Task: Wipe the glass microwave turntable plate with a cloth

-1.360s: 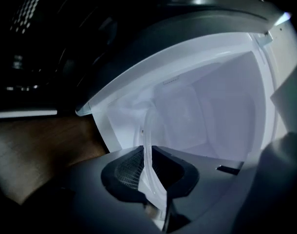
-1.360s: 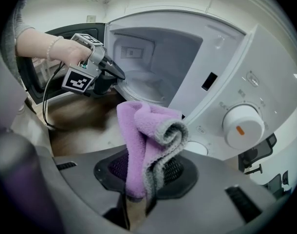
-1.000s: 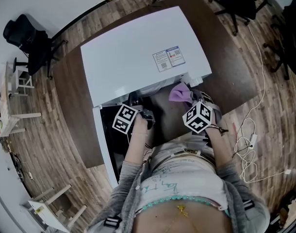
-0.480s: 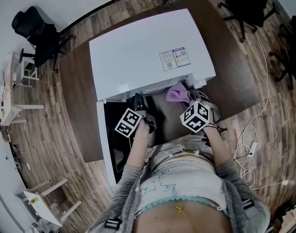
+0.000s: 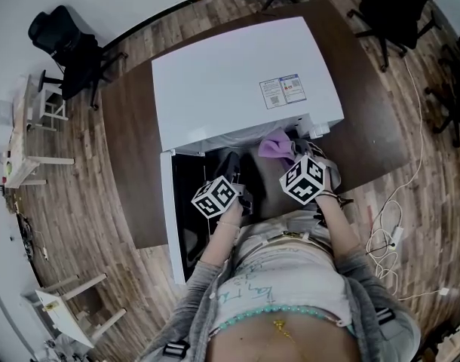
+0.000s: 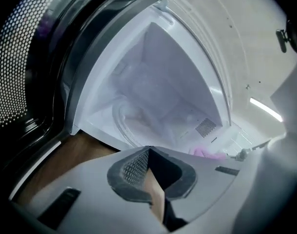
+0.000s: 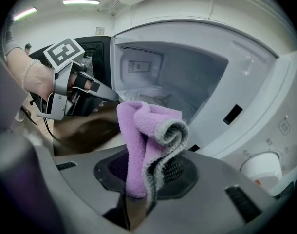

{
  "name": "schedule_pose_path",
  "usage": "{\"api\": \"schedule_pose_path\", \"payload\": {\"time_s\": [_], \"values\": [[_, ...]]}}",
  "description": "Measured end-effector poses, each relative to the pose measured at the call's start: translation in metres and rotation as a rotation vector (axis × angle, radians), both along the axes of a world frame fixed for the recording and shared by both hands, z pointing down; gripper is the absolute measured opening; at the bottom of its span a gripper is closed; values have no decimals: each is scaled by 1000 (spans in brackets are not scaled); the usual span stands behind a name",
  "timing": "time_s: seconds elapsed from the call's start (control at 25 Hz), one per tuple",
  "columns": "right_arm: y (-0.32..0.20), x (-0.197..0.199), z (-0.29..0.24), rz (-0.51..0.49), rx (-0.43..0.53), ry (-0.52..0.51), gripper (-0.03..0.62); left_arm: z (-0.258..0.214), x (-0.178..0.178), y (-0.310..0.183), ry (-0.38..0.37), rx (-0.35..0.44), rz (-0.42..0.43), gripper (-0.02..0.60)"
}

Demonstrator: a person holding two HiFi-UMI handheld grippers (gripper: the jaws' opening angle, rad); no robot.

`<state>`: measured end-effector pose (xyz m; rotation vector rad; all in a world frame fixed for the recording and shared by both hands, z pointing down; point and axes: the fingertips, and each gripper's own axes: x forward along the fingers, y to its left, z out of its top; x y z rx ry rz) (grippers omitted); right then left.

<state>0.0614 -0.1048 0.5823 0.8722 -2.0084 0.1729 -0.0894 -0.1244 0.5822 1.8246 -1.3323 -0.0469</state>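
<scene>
Looks like an office-type test room: black swivel chair (image 5: 64,40) at 10 o'clock, more chairs (image 5: 400,6) at 1 o'clock, plank floor (image 5: 87,194), loose cables (image 5: 381,240) at 4 o'clock, white microwave (image 5: 237,81) on a brown table (image 5: 132,149), ceiling strip lights (image 7: 80,2).

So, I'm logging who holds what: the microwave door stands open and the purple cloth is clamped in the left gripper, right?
Wrong gripper. The microwave door stands open, but the purple cloth is clamped in the right gripper, as the right gripper view shows. The left gripper has just closed its jaws on nothing.

Bright overhead light, fisheye-warped edges
</scene>
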Motion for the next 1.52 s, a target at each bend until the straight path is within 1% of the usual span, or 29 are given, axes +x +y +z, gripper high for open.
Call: {"api": "schedule_pose_path", "payload": {"time_s": [0.2, 0.36, 0.52, 0.64, 0.84, 1.04, 1.2, 1.32, 1.52], "values": [[-1, -12, -2, -6, 3, -22, 112, -6, 12, 7, -46, 24, 111, 11], [-4, -20, -4, -8, 12, -40, 112, -14, 22, 12, -76, 40, 184, 11], [-1, -30, -9, -15, 13, -69, 112, -28, 35, 25, -105, 54, 282, 11], [-1, -36, -14, -22, 20, -97, 112, -40, 39, 27, -130, 87, 334, 11], [1, -45, -22, -49, 43, -126, 112, -59, 38, 24, -139, 136, 350, 11], [-5, -48, -38, -84, 105, -143, 112, -71, 34, 20, -154, 179, 352, 11], [-7, -47, -54, -84, 129, -154, 112, -80, 33, 17, -147, 206, 343, 11], [-7, -48, -69, -63, 137, -203, 112, -93, 33, 14, -141, 235, 336, 11], [-4, -53, -94, -28, 128, -340, 112, -120, 36, 11, -188, 320, 355, 11]]}}
